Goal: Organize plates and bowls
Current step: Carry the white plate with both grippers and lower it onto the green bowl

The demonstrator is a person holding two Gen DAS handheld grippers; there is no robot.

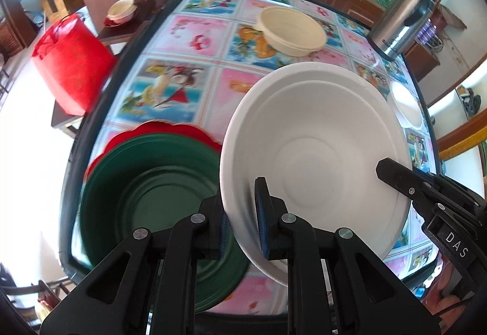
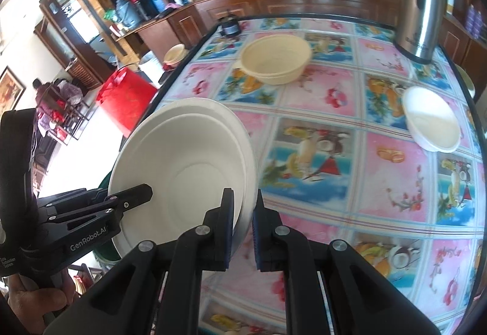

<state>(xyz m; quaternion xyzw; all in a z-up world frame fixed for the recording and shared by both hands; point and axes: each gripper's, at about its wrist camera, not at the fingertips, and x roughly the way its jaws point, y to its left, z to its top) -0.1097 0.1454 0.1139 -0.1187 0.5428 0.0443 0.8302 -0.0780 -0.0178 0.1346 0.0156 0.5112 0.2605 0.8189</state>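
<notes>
My left gripper [image 1: 240, 231] is clamped on the near rim of the white plate [image 1: 316, 152], and my right gripper [image 2: 243, 225] is clamped on the opposite rim of the same plate, so the plate hangs tilted in the air between both tools, above the table [image 2: 334, 213] with its pictured fruit-and-flower cloth. In the left wrist view the right tool's body carries the white letters "DAS"; in the right wrist view the left tool's body reads "GenRobot.AI", with a smaller label beneath it too small to read. Below and to the left of the held plate, a green plate [image 1: 146, 207] lies on a red scalloped plate [image 1: 170, 131] at the table's near-left edge. A beige bowl [image 2: 275, 61] stands toward the far side of the table, and a white bowl [image 2: 432, 125] sits near the right edge. A steel thermos [image 2: 421, 0] at the far right corner bears dark lettering that is blurred and unreadable. A red bag [image 1: 71, 67] stands beside the table on the left.
</notes>
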